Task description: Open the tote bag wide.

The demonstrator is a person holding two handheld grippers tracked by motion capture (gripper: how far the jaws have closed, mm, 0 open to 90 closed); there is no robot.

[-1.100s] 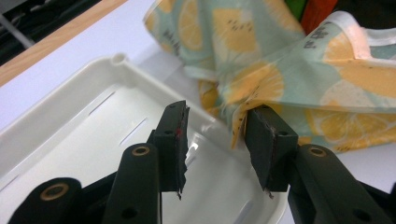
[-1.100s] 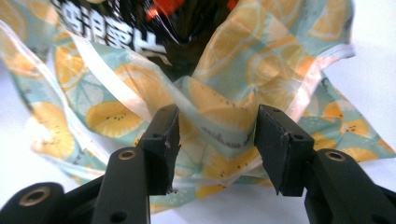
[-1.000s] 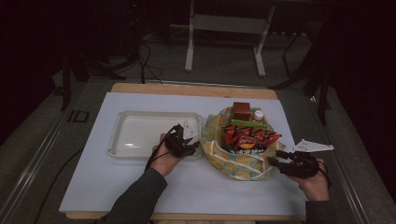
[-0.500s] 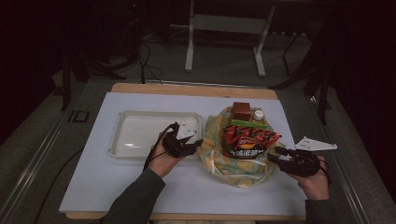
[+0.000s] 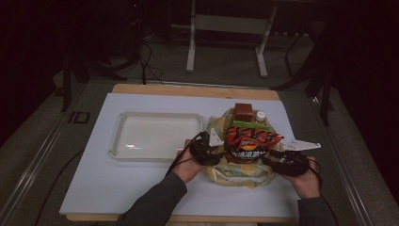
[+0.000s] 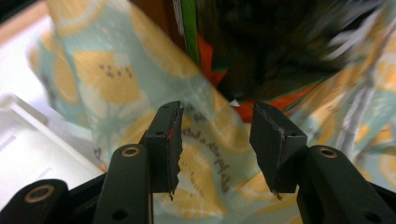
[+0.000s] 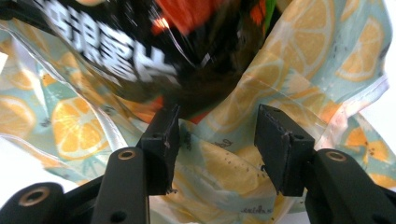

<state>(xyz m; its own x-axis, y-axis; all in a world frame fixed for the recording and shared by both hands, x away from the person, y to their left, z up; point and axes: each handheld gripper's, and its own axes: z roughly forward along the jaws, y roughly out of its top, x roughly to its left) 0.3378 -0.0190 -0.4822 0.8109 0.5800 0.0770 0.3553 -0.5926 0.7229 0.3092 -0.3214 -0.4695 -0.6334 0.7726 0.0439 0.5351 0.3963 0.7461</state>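
The left gripper point(image 5: 207, 149) and right gripper point(image 5: 282, 160) flank the lemon-print bag point(image 5: 237, 169) at lower centre of the high view; both hold their jaws parted, the printed film lying loose in each gap, nothing clamped. The bag holds a red-and-black snack packet point(image 5: 249, 142), a brown box point(image 5: 243, 111) and a white-capped bottle point(image 5: 260, 115). It rests on a white sheet point(image 5: 141, 188) over a wooden table point(image 5: 188, 89). A clear tray point(image 5: 155, 136) sits just left. Dark floor, cables and a metal stand point(image 5: 226, 28) occupy the upper frame.
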